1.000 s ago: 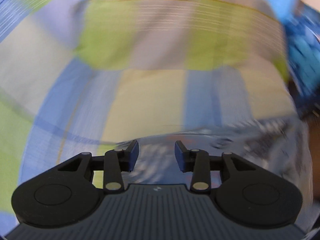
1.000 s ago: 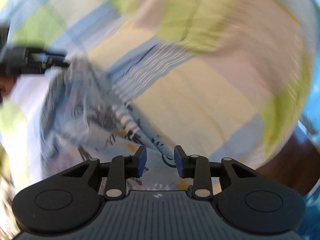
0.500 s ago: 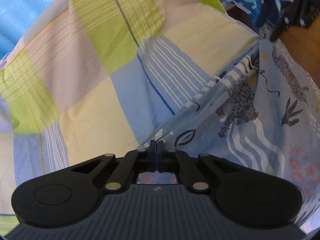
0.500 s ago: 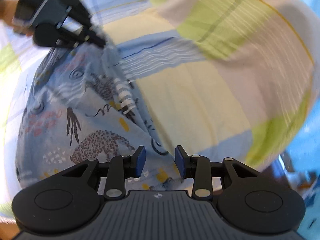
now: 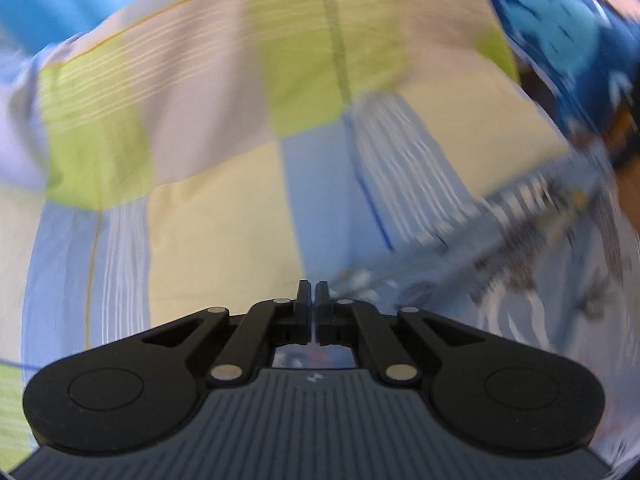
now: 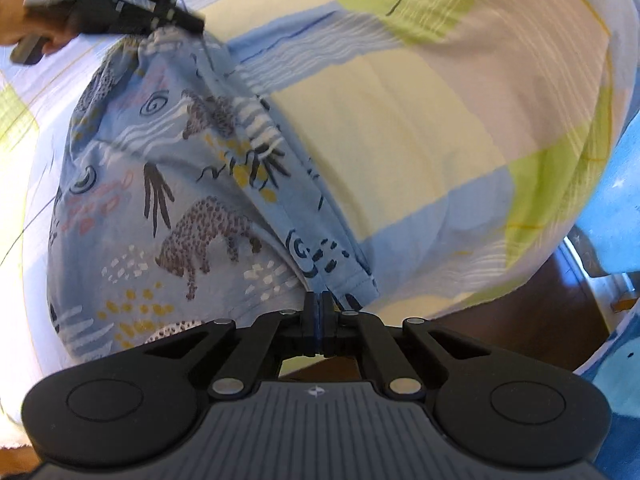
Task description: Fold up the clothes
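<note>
both grippers, left gripper [image 5: 311,294] and right gripper [image 6: 319,305], clamp printed garment [image 6: 168,200] corners over checked bedsheet [image 6: 420,128]; keep edge taut, lay flat.

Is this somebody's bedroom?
Probably a bedroom. A patchwork checked bedsheet covers a soft, bed-like surface, a printed animal garment lies on it, and dark wooden floor shows beside it.

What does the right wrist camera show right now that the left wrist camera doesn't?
Right wrist only: the left gripper and the hand holding it, pinching the far corner of the printed garment, whose leopard print is sharp; the right gripper is shut on the near hem. Left wrist only: a dark blue patterned cloth at upper right. Both: the checked sheet under the garment.
</note>
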A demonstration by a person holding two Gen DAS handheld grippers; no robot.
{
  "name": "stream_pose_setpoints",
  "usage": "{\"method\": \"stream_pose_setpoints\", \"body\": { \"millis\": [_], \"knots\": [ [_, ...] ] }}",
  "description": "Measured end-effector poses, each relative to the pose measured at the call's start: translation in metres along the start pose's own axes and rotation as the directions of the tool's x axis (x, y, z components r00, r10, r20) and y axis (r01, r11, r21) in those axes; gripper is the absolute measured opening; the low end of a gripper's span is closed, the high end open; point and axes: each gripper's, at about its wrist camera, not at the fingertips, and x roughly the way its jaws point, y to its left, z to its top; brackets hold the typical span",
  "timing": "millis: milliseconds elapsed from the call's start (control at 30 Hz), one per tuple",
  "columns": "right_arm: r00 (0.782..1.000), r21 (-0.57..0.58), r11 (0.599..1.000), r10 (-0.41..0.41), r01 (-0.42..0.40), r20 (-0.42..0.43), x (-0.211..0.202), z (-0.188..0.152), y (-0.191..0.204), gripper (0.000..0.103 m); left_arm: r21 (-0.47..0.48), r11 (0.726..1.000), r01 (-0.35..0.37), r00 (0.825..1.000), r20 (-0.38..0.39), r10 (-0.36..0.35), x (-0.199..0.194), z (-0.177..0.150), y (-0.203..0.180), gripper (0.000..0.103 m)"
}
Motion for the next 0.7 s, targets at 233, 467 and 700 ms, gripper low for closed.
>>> {"method": "stream_pose_setpoints", "body": {
  "millis": [233,467,700],
  "knots": [
    [0.999,-0.035,0.999,0.023,-0.021,0.046,0.007,0.017,-0.008,0.032,0.206,0.977,-0.063,0.998,-0.003,0.065,0.004,-0.016,-0.025,0.018],
    [0.999,-0.015,1.0,-0.012,0.013,0.05,0.016,0.018,-0.017,0.0,0.101,0.987,-0.124,0.991,-0.036,0.128,0.027,-0.008,-0.008,0.011],
    [0.999,0.027,0.998,-0.05,0.05,-0.022,0.022,0.015,-0.02,0.008,-0.113,0.979,-0.172,0.984,-0.063,0.166,0.023,-0.011,0.015,0.011]
  ]
}}
